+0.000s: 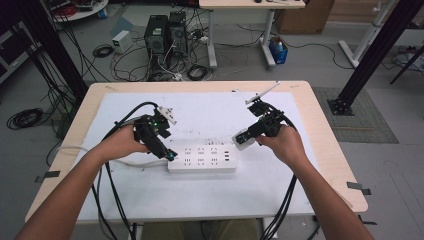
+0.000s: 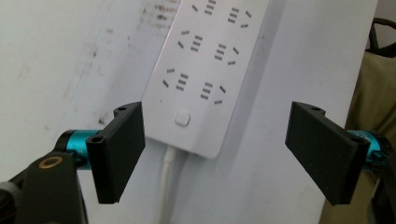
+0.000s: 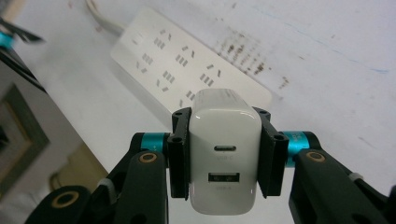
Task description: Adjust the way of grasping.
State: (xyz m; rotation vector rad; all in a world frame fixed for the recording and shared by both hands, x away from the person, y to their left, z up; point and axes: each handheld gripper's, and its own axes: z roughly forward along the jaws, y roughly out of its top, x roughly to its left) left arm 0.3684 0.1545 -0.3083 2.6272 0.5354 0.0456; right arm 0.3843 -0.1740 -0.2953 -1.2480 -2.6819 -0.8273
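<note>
A white power strip point(image 1: 202, 159) lies flat on the white mat, its cord leaving toward the left. My left gripper point(image 1: 170, 155) hovers at the strip's left end, jaws open. In the left gripper view the open left gripper point(image 2: 215, 135) frames the switch end of the power strip point(image 2: 205, 70) and its cord, with nothing between the pads. My right gripper point(image 1: 243, 140) hangs just above the strip's right end, shut on a white USB charger point(image 1: 242, 142). The right gripper view has the right gripper point(image 3: 225, 149) clamping the charger point(image 3: 224, 121) by its sides, ports facing the camera, over the power strip point(image 3: 163, 60).
A white mat point(image 1: 210, 115) covers most of the wooden table point(image 1: 325, 130). Black cables trail from both grippers off the front edge. On the floor beyond the table stand computer towers point(image 1: 165, 32) amid tangled wires, and black frame posts rise at both sides.
</note>
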